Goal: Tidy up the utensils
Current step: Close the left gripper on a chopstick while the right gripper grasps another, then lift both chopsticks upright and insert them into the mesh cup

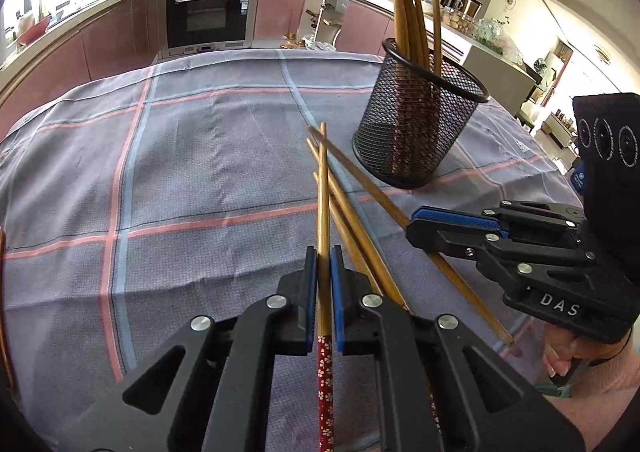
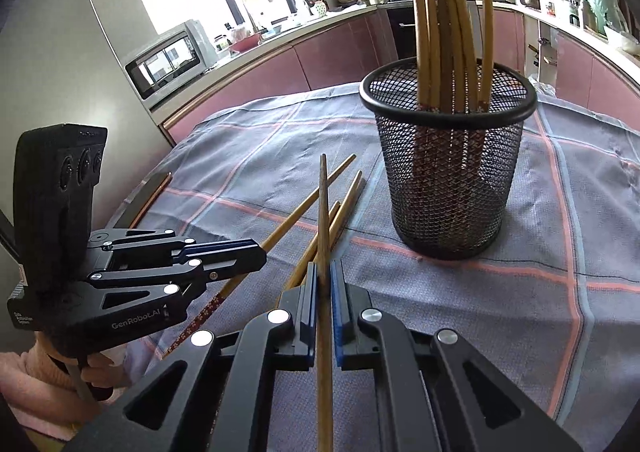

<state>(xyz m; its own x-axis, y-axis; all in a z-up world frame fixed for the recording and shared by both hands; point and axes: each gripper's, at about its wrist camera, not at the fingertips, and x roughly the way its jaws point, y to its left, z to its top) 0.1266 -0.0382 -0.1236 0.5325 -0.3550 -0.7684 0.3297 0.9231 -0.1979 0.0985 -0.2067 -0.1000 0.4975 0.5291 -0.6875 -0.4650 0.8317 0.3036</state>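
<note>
A black mesh cup (image 1: 416, 124) holding several wooden chopsticks stands on the checked cloth; it also shows in the right wrist view (image 2: 452, 180). Loose chopsticks (image 1: 356, 220) lie crossed on the cloth in front of it, also seen from the right (image 2: 308, 212). My left gripper (image 1: 324, 268) is shut on one chopstick (image 1: 323, 188) with a red flowered handle. My right gripper (image 2: 324, 280) is shut on another chopstick (image 2: 323, 212). The right gripper also shows in the left wrist view (image 1: 416, 222), and the left gripper shows in the right wrist view (image 2: 260, 254).
The table wears a grey-blue cloth with pink and light blue lines (image 1: 160, 180). Behind it run pink kitchen cabinets with an oven (image 1: 208, 12). A microwave (image 2: 168, 60) sits on the counter at left. The table's left edge (image 2: 148, 196) is close.
</note>
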